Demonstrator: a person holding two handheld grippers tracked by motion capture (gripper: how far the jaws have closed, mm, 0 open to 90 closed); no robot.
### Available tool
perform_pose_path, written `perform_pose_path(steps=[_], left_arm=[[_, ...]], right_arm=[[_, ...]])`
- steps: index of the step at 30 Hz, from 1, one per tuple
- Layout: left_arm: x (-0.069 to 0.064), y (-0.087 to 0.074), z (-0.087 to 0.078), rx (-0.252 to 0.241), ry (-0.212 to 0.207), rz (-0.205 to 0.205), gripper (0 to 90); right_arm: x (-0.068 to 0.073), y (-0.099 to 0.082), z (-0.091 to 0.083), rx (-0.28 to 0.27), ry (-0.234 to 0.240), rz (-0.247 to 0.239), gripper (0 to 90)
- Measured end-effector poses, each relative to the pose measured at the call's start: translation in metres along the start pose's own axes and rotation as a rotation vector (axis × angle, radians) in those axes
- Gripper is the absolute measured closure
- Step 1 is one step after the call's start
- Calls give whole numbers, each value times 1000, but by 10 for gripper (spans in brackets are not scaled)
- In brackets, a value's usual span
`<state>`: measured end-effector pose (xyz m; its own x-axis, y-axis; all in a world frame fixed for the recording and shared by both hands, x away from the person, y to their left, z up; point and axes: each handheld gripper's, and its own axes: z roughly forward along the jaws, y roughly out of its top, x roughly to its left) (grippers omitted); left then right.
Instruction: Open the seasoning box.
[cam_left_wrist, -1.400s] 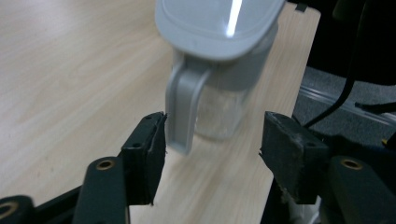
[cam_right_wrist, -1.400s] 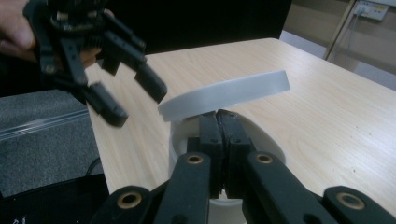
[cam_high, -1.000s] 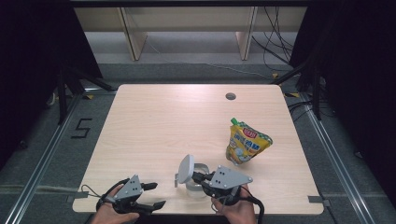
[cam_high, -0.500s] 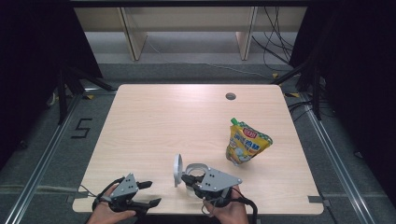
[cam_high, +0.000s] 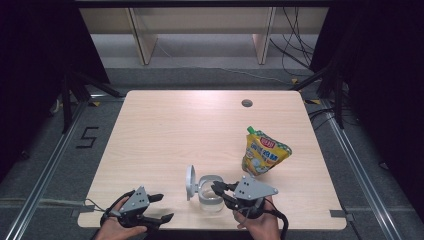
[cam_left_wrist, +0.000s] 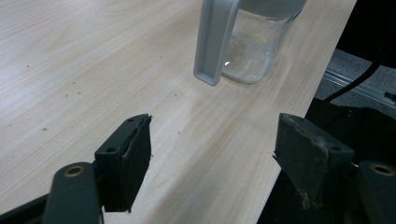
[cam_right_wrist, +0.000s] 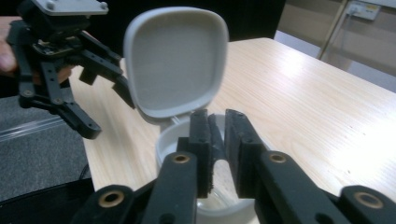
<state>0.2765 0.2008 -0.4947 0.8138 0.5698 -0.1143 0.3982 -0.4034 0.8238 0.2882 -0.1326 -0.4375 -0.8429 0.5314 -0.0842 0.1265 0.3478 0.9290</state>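
Note:
A clear plastic container (cam_high: 210, 194) stands near the table's front edge, its grey flip lid (cam_high: 190, 182) swung upright on its left side. My right gripper (cam_high: 216, 189) reaches in from the right. Its jaws have just been opening and stand a narrow gap apart, with the container's rim (cam_right_wrist: 173, 139) between them and the lid (cam_right_wrist: 175, 63) just beyond. My left gripper (cam_high: 162, 207) rests open at the front edge, left of the container, with nothing between its pads (cam_left_wrist: 135, 158). Ahead of it are the container (cam_left_wrist: 254, 51) and lid (cam_left_wrist: 215, 39).
A yellow spouted pouch (cam_high: 265, 156) stands on the wooden table (cam_high: 165, 125) to the right, behind my right hand. A small round hole (cam_high: 246, 103) sits near the far edge. Beyond the table are shelf legs and cables on the floor.
The right gripper has shifted a little toward the front and right, and its jaws have parted slightly. The container now stands level on the table. The left hand stayed put.

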Motion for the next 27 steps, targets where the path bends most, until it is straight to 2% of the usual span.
perform_pose_path(steps=[1,3,5,6,8,9,10,11,13,14,15,16,17,18,19,20,21,22,23,24,25,26,27], left_arm=[[0,0,0,0,3,-2,245],[0,0,-1,4,9,-6,240],[2,0,-1,5,20,9,230],[1,0,-1,-5,16,-7,228],[1,0,-1,-3,17,-6,226],[0,0,0,-9,17,-13,225],[0,0,-1,-8,19,-13,224],[0,0,-1,-8,21,-14,223],[4,1,-2,5,23,29,222],[4,1,-3,17,32,28,221],[2,0,-2,18,31,-12,218],[5,1,-3,33,38,13,214],[4,0,-1,16,40,-7,209],[5,0,-2,20,38,-11,204],[4,0,-2,12,34,-20,200],[6,0,-3,22,46,-3,192],[4,0,-1,-11,37,-32,181],[4,1,-3,-2,35,-33,171],[6,1,-4,13,45,-14,164],[3,1,-3,-14,35,-42,164],[4,1,-4,-4,40,-28,163],[4,1,-4,-5,38,-26,162],[4,2,-4,-16,40,-35,158]], right_arm=[[-1,-1,-1,6,5,10,786],[-2,-3,-3,-2,-15,22,771],[-4,-5,-4,-1,-12,16,721],[-6,-6,-5,3,-16,25,700],[-8,-8,-9,-1,-24,44,670],[-10,-10,-9,-17,-32,38,647],[-12,-11,-11,-7,-26,39,621],[-13,-13,-13,-17,-46,56,601],[-17,-16,-17,-7,-46,73,573],[-19,-18,-19,-16,-58,60,550],[-20,-19,-21,-8,-65,76,527],[-21,-21,-22,-16,-69,91,514],[-22,-23,-23,-10,-53,120,506],[-25,-25,-25,-16,-61,119,492],[-25,-27,-27,-11,-55,145,483],[-26,-28,-29,-5,-66,155,478],[-28,-30,-29,-35,-64,143,473],[-27,-30,-33,-3,-79,157,465],[-28,-31,-34,-3,-72,154,452],[-28,-32,-34,-12,-70,171,446],[-28,-33,-37,1,-89,174,442],[-31,-34,-38,-18,-103,140,433],[-31,-35,-39,-24,-106,148,424]])
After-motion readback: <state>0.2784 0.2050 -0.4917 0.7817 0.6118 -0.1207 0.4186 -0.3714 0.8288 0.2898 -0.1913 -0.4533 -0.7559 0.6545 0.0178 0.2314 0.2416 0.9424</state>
